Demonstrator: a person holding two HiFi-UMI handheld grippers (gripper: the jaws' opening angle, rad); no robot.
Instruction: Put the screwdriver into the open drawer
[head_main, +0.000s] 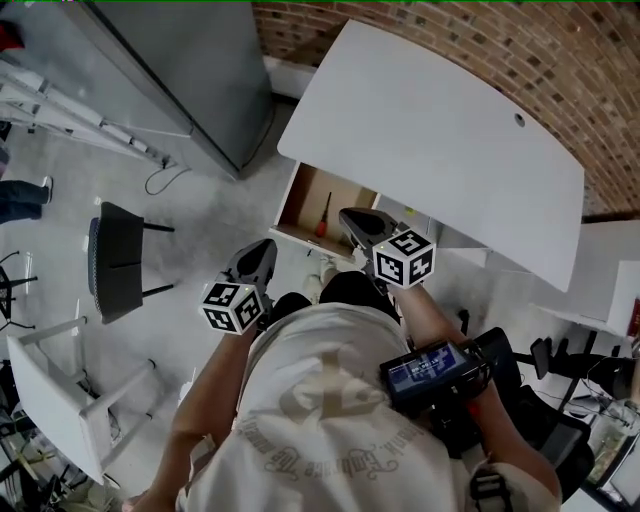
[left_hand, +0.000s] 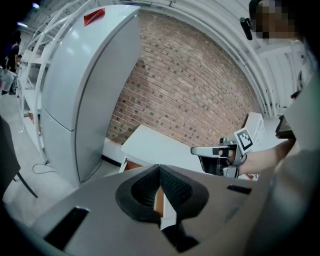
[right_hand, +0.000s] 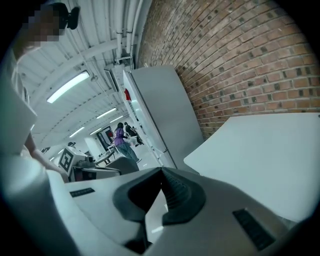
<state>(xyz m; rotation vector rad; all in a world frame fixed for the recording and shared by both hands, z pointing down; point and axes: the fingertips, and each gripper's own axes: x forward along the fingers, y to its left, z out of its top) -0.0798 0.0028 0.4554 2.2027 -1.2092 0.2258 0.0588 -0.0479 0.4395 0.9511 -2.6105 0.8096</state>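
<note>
Under the white desk (head_main: 440, 130) a wooden drawer (head_main: 300, 205) stands pulled out. The screwdriver (head_main: 323, 214), with a red handle, lies inside it. My right gripper (head_main: 349, 216) hovers just right of the drawer, above it, jaws shut and empty; its own view shows the tips (right_hand: 161, 170) meeting with nothing between them. My left gripper (head_main: 267, 246) is lower and to the left of the drawer, also shut and empty (left_hand: 159, 167). The left gripper view shows the right gripper (left_hand: 196, 149) in front of the desk (left_hand: 160, 142).
A tall grey cabinet (head_main: 170, 70) stands left of the desk against the brick wall (head_main: 500, 50). On the floor at left are a black chair (head_main: 120, 260) and a white stool (head_main: 70, 390). People stand far off (right_hand: 121, 137).
</note>
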